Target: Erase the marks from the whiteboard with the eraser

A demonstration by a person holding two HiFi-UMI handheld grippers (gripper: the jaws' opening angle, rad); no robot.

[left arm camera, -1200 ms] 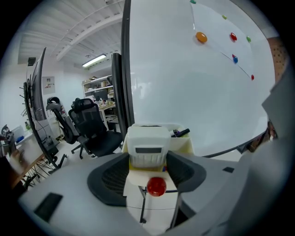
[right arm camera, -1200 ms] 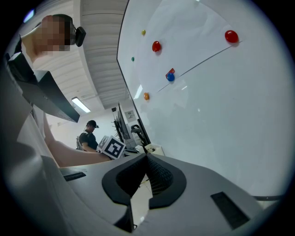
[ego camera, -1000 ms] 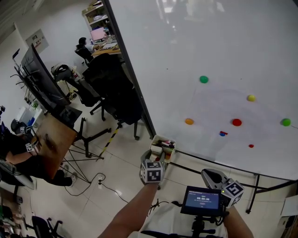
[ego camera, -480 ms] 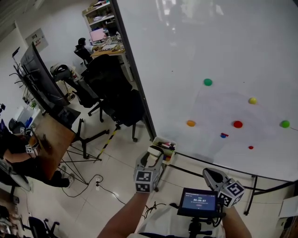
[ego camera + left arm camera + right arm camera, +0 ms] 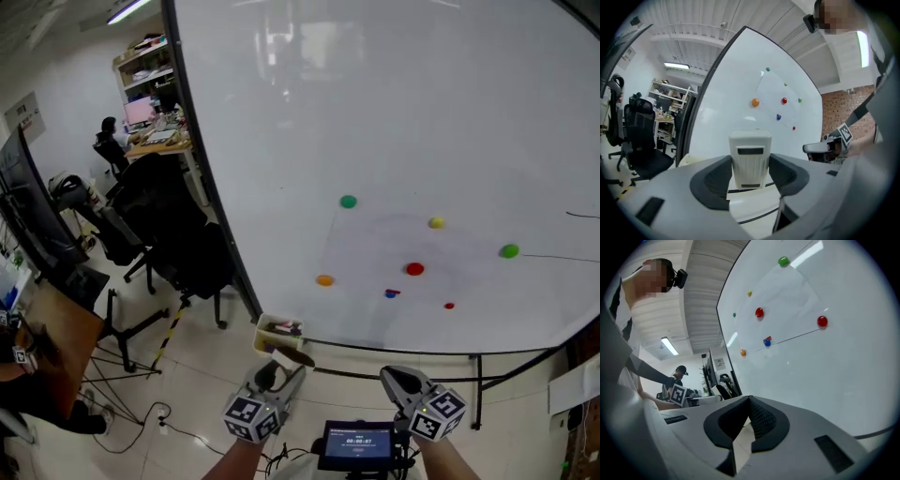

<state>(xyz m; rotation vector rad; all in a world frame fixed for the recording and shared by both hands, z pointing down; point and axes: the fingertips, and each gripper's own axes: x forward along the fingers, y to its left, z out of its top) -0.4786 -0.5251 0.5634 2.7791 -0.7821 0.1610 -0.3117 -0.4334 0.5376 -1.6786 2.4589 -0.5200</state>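
Observation:
The whiteboard fills the upper right of the head view. It bears several coloured magnets, such as a green one and a red one, and thin dark pen lines. My left gripper is low in front of the board, shut on a white eraser. In the left gripper view the eraser stands upright between the jaws of the left gripper. My right gripper hangs beside it, below the board. Its jaws are shut with nothing between them.
A small box of pens hangs at the board's lower left corner. Black office chairs and a desk stand to the left. The board's stand bar runs just above the grippers. A small screen sits between my arms.
My left gripper has drawn back and down from the pen box with the eraser in it. My view has swung right, so the board fills more of the picture. The right gripper stays low.

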